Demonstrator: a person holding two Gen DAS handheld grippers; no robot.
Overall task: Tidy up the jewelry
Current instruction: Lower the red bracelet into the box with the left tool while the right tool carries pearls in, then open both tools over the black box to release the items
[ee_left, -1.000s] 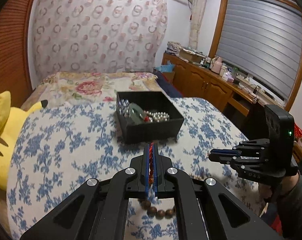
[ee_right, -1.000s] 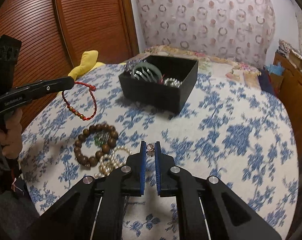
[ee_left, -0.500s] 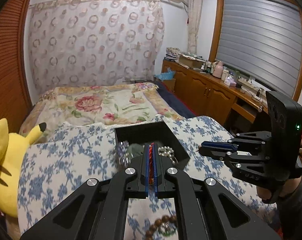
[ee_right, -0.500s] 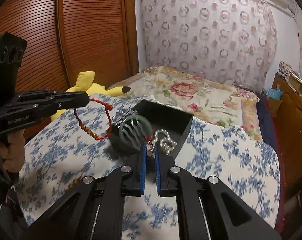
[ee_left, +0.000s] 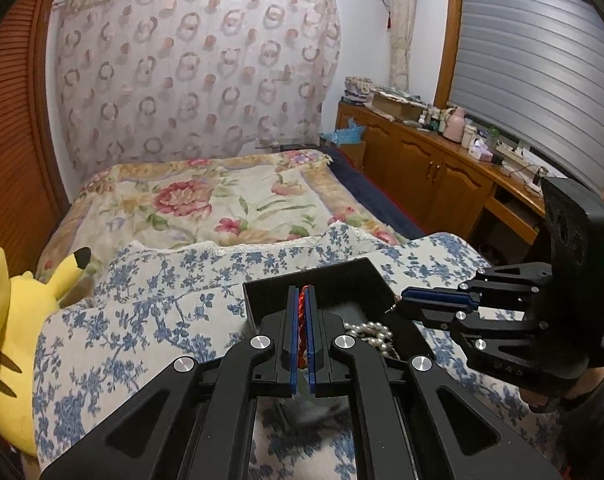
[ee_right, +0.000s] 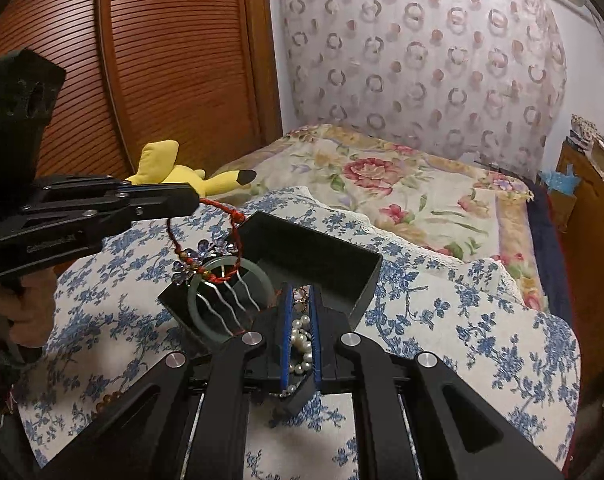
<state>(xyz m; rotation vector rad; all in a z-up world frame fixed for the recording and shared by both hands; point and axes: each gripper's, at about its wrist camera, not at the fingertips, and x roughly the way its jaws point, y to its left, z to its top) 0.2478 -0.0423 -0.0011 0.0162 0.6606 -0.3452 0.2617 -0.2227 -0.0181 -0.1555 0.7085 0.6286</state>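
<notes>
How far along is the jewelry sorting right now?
Done: a green jade bangle, pearl strand and flowered hair comb lie in the black box. In hand: left gripper dangles a red cord bracelet over it; right gripper pinches a small ornament. Left: releasing both.

Colours around the jewelry box

A black box (ee_right: 322,264) sits on a white cloth (ee_right: 462,320) with blue flowers; a red cord bracelet (ee_right: 238,236), pale green bangle (ee_right: 258,276), white pearls (ee_right: 300,340); yellow plush (ee_right: 174,172) at ten o'clock.
</notes>
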